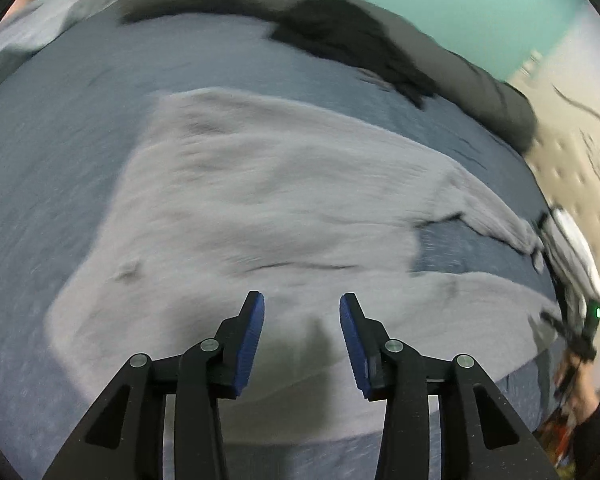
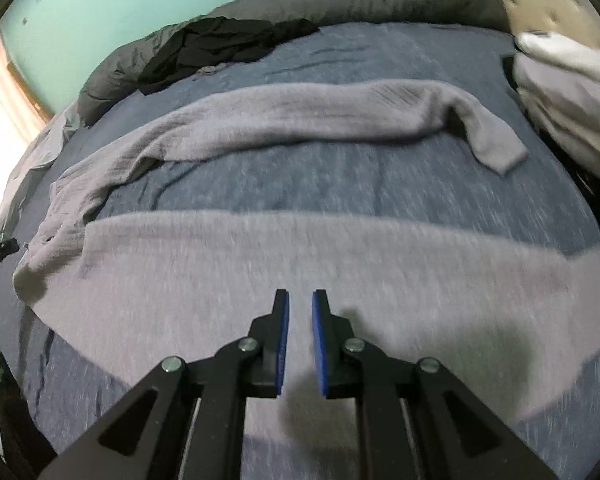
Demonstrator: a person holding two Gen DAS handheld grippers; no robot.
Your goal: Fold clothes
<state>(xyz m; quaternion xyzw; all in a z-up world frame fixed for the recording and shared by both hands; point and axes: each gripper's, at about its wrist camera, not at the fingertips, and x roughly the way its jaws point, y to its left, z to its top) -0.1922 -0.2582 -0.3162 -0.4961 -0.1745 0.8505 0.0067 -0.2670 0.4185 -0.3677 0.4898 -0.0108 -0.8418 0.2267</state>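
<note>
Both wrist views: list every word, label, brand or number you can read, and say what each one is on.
None can be read.
Grey sweater: no tag or print shows.
Blue bedsheet: plain.
Black garment: plain, and blurred.
Left gripper and right gripper: no markings on the blue pads or black arms.
Colourful item at the left view's lower right edge: any print is too small and blurred to read.

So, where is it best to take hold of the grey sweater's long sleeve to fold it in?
Probably at the cuff, the free end of the sleeve. It lies flat on the blue bedsheet, bent toward the sweater body. The right gripper, slightly open above the body, could come from above and pinch across the cuff.
</note>
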